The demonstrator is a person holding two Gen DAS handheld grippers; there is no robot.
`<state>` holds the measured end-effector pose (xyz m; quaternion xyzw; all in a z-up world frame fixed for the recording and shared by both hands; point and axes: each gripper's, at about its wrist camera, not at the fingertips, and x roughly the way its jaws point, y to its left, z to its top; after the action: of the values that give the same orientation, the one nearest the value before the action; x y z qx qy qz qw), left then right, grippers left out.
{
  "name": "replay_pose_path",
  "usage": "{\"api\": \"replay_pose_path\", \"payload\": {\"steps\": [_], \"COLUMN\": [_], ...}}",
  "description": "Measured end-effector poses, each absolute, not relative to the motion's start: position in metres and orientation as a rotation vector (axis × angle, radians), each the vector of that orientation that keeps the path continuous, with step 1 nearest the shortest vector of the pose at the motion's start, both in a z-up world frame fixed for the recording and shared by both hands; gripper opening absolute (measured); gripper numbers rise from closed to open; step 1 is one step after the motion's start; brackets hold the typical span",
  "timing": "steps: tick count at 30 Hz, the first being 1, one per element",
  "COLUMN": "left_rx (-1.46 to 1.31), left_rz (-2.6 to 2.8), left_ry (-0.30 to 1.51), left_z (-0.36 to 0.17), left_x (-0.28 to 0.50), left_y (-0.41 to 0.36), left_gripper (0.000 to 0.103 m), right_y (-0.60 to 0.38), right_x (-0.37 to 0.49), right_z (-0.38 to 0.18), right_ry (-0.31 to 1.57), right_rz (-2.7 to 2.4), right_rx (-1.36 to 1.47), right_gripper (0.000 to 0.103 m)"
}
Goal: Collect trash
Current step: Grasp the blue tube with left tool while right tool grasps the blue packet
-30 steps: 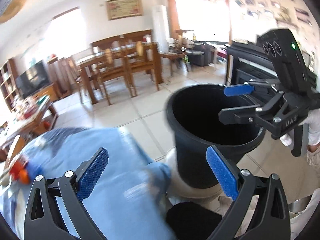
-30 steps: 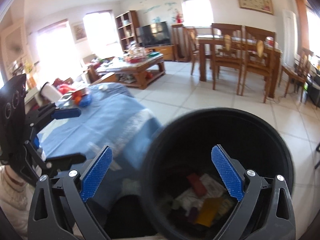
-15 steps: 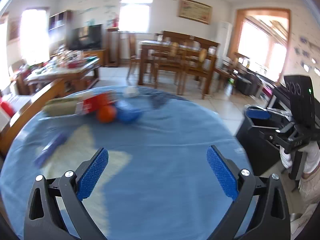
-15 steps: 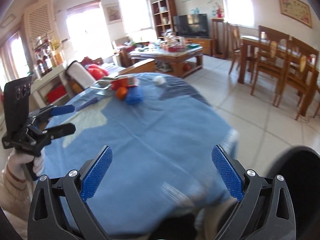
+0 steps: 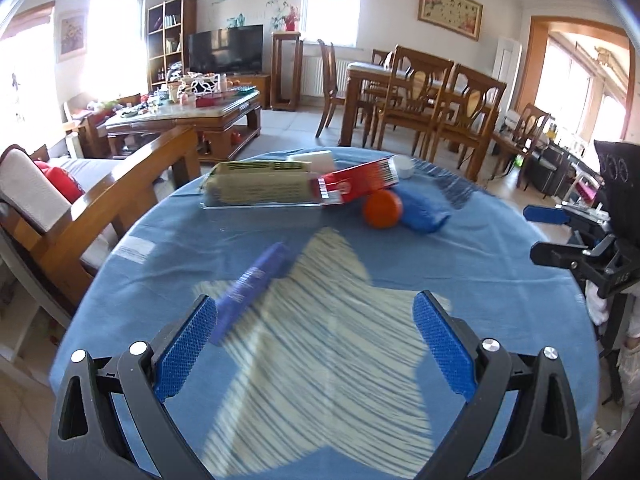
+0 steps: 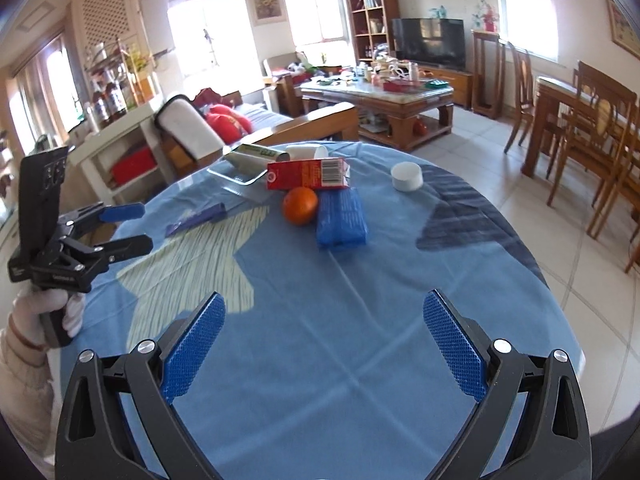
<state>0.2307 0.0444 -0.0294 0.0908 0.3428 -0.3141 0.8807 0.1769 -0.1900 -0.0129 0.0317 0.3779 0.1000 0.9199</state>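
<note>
Both two-finger tools hang over the near edge of the round table with the blue cloth (image 6: 460, 272), and neither carries anything. The left gripper (image 5: 316, 344) has its blue-padded fingers spread wide, and so does the right gripper (image 6: 324, 344).

Closest to the left one lies a slim purple-blue wrapper (image 5: 252, 280), flat on the cloth just ahead of the left finger. It looks light and thin, likely crinkly, so I would pinch it across its narrow width and expect it to slide a bit.

Farther out, near the middle of the table, sits a cluster: a soft blue plastic packet (image 6: 340, 216) touching an orange round fruit (image 6: 300, 205), and behind them a red cardboard carton (image 6: 308, 174) lying on its side. The packet should squash under the pads; the carton looks stiff but probably empty, best taken across its short sides.

Behind that a green-labelled pack rests in a clear plastic tray (image 6: 240, 170), and a small white tub (image 6: 407, 176) stands apart to the right.
</note>
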Motion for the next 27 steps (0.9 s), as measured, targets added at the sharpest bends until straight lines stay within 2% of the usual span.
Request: {"api": "replay_pose_path", "payload": {"steps": [14,17,19,21,22,24,25,27], "left_rx": [0.288,0.270,0.285,0.309,0.310,0.290,0.282,0.266], "left_rz": [-0.691,-0.717,-0.717,-0.699,-0.690,-0.668,-0.659,-0.633], "left_ry": [0.888,0.938,0.940,0.923,0.919,0.917,0.917,0.918], "left_z": [-0.057,-0.062,-0.063,-0.061,-0.060,-0.058,-0.057,-0.056], "left_x": [0.297,0.305,0.306,0.306,0.307,0.311,0.312,0.314], "left_y": [0.049,0.047,0.046,0.046,0.046,0.053,0.055,0.062], "left_gripper": [0.098,0.094,0.081,0.063,0.059,0.043,0.038,0.018], "right_y": [-0.168,-0.164,-0.162,-0.162,-0.162,-0.162,-0.162,-0.162], "right_x": [0.275,0.293,0.300,0.306,0.308,0.308,0.307,0.307], "right_z": [-0.041,-0.051,-0.056,-0.063,-0.066,-0.066,-0.066,-0.067], "right_ry": [0.864,0.888,0.899,0.918,0.927,0.924,0.922,0.923], "right_rz": [0.215,0.210,0.204,0.195,0.203,0.204,0.201,0.208], "right_rx": [-0.051,-0.092,-0.103,-0.111,-0.108,-0.111,-0.120,-0.119], "right_gripper": [0.097,0.090,0.084,0.075,0.067,0.054,0.051,0.049]}}
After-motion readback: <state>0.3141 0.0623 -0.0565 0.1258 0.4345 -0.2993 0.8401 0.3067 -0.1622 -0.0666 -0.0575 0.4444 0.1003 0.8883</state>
